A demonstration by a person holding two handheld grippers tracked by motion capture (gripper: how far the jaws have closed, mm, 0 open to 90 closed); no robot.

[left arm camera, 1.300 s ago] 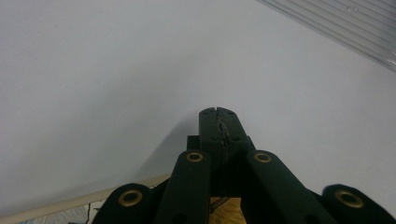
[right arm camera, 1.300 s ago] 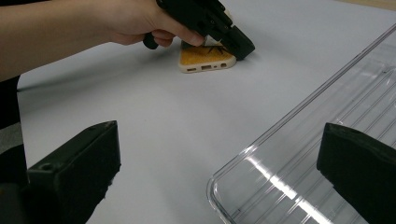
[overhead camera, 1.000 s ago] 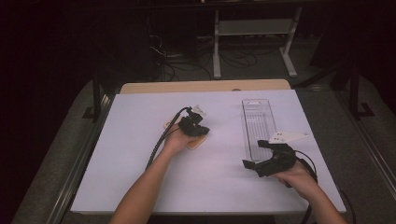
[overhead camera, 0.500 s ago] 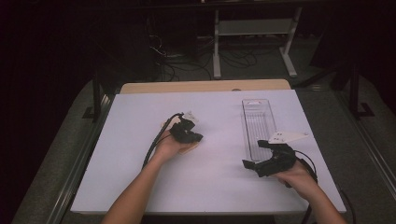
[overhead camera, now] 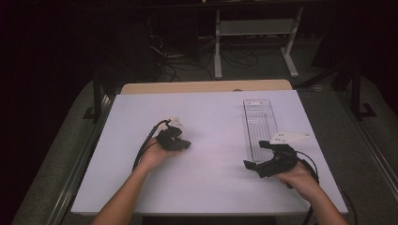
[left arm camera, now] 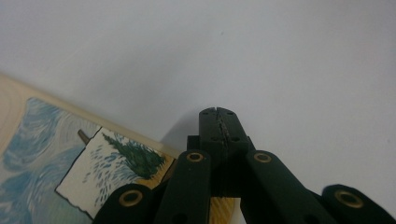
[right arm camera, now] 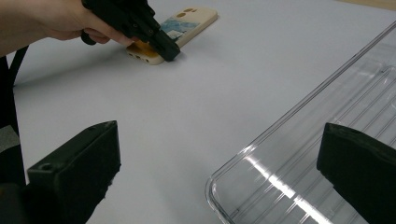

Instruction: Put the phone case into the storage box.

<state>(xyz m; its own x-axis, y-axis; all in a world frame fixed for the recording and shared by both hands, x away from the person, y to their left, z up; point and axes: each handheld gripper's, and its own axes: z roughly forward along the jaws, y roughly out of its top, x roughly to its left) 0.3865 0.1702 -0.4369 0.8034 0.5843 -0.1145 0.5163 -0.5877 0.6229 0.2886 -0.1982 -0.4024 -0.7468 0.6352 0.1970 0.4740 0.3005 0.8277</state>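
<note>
The right gripper (overhead camera: 263, 164) sits nearest, jaws spread wide and empty, beside the near end of the clear plastic tray (overhead camera: 259, 123). Farther off, the left gripper (left arm camera: 219, 122) has its jaws pressed together on nothing, tips low over the white table (overhead camera: 211, 178) just beside a cream phone case (right arm camera: 175, 25) printed with blue swirls and a tree. From above, the hand hides most of the case; the right gripper view shows its camera cutouts.

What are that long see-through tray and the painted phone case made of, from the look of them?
The tray looks like clear hard plastic: the table shows through it, and its rim and ribbed floor catch glossy highlights. The phone case seems cream plastic or rubbery silicone with a printed blue painting; its matte surface leaves that open.
</note>
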